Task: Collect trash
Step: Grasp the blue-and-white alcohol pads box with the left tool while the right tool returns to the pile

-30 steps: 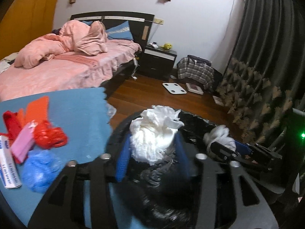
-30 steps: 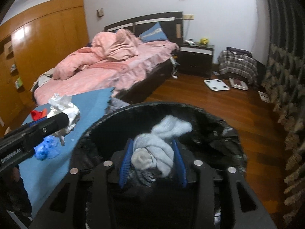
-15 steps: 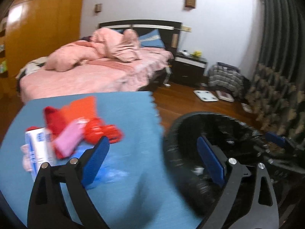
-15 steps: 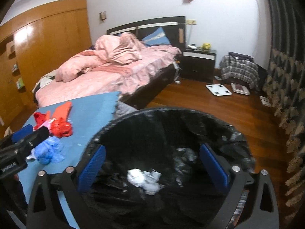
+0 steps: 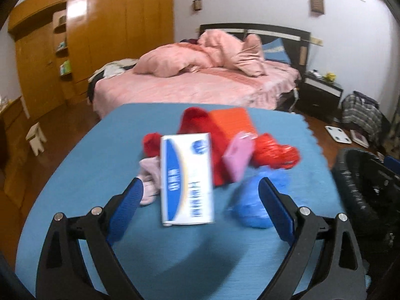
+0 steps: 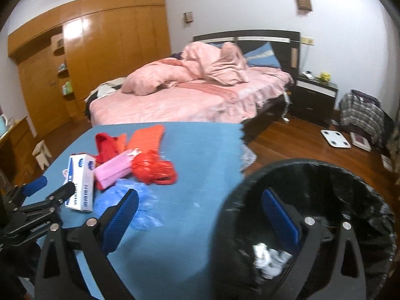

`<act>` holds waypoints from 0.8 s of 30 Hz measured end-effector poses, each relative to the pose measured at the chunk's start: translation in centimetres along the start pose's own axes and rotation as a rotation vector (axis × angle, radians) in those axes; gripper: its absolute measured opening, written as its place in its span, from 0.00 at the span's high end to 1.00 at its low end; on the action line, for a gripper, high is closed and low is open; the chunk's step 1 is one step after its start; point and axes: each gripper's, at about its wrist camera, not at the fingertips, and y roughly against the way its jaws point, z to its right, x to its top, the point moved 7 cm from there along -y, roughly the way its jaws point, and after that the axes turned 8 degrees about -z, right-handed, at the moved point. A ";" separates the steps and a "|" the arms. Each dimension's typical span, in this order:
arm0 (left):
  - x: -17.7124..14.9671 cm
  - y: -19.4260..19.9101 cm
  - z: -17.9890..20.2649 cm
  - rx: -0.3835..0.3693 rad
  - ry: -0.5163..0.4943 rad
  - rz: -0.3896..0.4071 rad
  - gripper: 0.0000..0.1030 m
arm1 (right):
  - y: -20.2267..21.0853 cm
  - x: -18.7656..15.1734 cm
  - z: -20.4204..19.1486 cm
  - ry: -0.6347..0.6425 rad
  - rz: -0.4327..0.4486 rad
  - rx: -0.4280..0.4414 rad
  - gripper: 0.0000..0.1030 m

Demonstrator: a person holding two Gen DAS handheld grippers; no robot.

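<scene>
Trash lies heaped on the blue mat [image 5: 100,155]: a white-and-blue carton [image 5: 186,178], a crumpled blue plastic bag [image 5: 252,206], a red plastic bag [image 5: 275,153], a pink packet [image 5: 238,156] and orange sheets [image 5: 231,120]. The left gripper [image 5: 200,197] hangs over the carton, jaws wide apart and empty. The right gripper [image 6: 200,215], equally wide and empty, straddles the rim of the black-lined bin [image 6: 350,175], where white crumpled tissues [image 6: 270,257] lie.

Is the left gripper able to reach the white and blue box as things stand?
Probably yes: the left gripper is open, and the white and blue box lies directly ahead on the blue mat, nothing between.
</scene>
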 end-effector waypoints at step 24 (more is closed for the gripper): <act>-1.3 -5.9 -1.3 -0.043 0.045 -0.144 0.44 | -4.8 -0.1 -3.4 0.056 -0.070 0.033 0.06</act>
